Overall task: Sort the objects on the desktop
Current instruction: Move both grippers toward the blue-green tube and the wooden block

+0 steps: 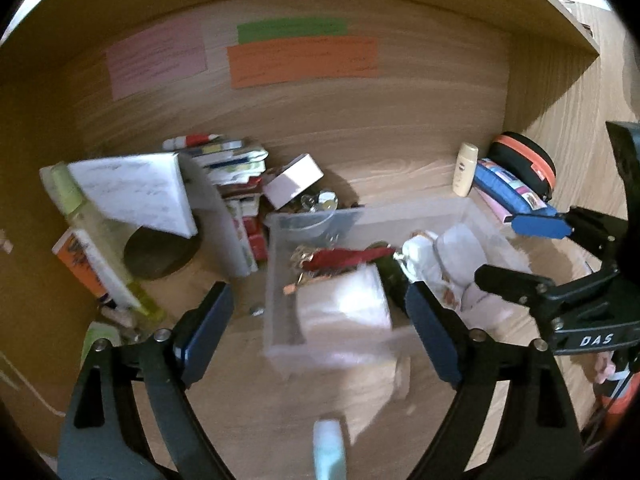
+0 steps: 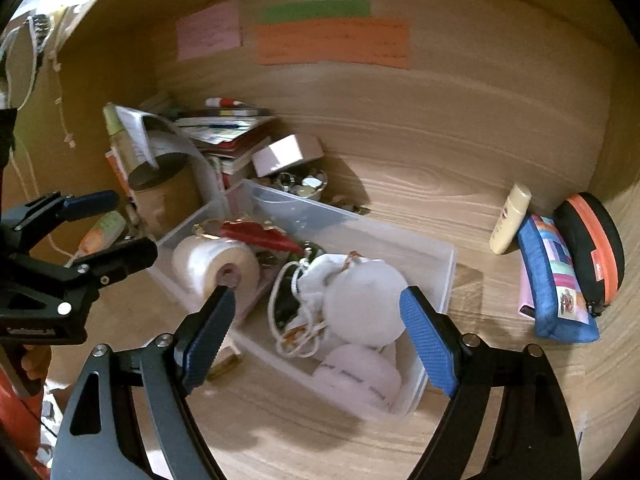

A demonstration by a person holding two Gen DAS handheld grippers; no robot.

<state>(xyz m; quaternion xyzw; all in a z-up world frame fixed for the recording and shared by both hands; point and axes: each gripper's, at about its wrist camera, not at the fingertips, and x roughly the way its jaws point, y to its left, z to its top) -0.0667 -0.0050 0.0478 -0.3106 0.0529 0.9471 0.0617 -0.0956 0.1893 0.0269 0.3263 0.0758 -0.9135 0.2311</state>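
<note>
Holding a paper roll (image 2: 212,266), translucent bin (image 2: 436,280).

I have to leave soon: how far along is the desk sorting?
Done: the clear plastic bin already holds a white tape roll, a red item and white pouches. In hand: nothing; left gripper and right gripper are both open and empty. Left: the blue pencil case, cream bottle and book pile sit outside it.

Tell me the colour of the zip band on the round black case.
Orange; the round black case shows it best in the right wrist view.
</note>
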